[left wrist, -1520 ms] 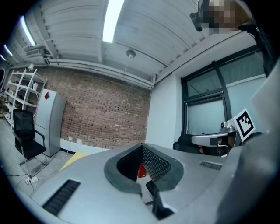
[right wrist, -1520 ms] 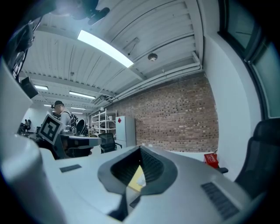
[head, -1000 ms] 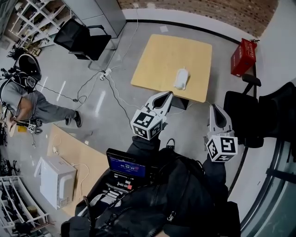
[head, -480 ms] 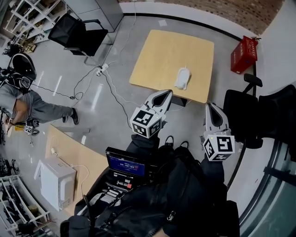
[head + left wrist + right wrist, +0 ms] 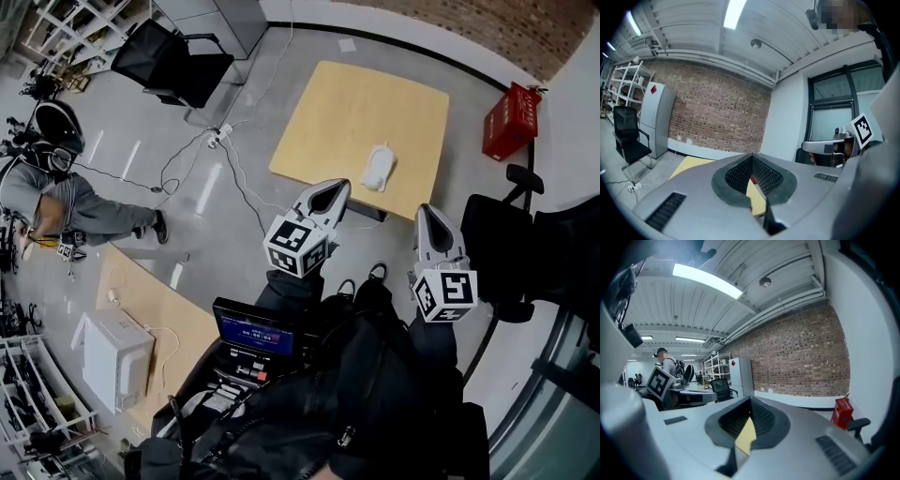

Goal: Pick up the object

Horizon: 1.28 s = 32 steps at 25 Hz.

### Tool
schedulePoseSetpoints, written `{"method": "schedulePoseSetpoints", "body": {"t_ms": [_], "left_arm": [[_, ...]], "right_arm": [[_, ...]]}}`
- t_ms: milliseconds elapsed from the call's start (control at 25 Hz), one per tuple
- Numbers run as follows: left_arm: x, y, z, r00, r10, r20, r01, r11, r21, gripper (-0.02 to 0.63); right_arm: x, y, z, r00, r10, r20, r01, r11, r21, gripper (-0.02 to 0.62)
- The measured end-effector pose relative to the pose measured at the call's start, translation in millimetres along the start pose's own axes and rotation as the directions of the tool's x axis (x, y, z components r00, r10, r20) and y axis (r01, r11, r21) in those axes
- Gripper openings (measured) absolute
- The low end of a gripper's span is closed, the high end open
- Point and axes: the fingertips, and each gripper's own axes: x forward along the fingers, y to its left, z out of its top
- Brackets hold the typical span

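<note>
Currently in the approach step; pick not yet begun. White mouse-shaped object (image 5: 378, 167) lies on the wooden table (image 5: 337, 112), near its closer edge, well ahead of both grippers. Left gripper (image 5: 327, 194) and right gripper (image 5: 425, 218): jaws together, nothing between them. Next move, as judged: close in on the table, spread one gripper's jaws, straddle the object.

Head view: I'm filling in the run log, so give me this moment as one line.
stage: pre-grasp | left tongs: shut, empty | right tongs: shut, empty | white object: on wooden table, untouched
</note>
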Motion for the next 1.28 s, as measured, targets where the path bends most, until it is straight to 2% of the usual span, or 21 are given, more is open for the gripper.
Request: {"method": "schedulePoseSetpoints", "body": {"t_ms": [400,840,1120,1280], "left_arm": [[54.8,11.8,13.3,0.999,0.046,0.0,-0.046,0.999,0.014,-0.002],[117.0,29.2,0.9,0.988,0.122,-0.098,-0.119,0.992,0.035,-0.002],[129.5,47.2,-24.5,0.973,0.154,-0.171,-0.156,0.988,0.006,-0.002],[128.6,66.2,-40.2,0.965,0.164,-0.203,-0.166,0.986,0.007,-0.002]], "right_arm": [[45.8,-38.5,0.0,0.997,0.078,-0.017,-0.078,0.997,0.023,0.005],[92.5,-83.9,-32.0,0.977,0.184,-0.106,-0.172,0.978,0.119,0.006],[117.0,-97.7,-56.2,0.966,0.201,-0.161,-0.175,0.971,0.163,0.006],[134.7,-95.5,-71.7,0.962,0.186,-0.201,-0.149,0.971,0.189,0.007]]}}
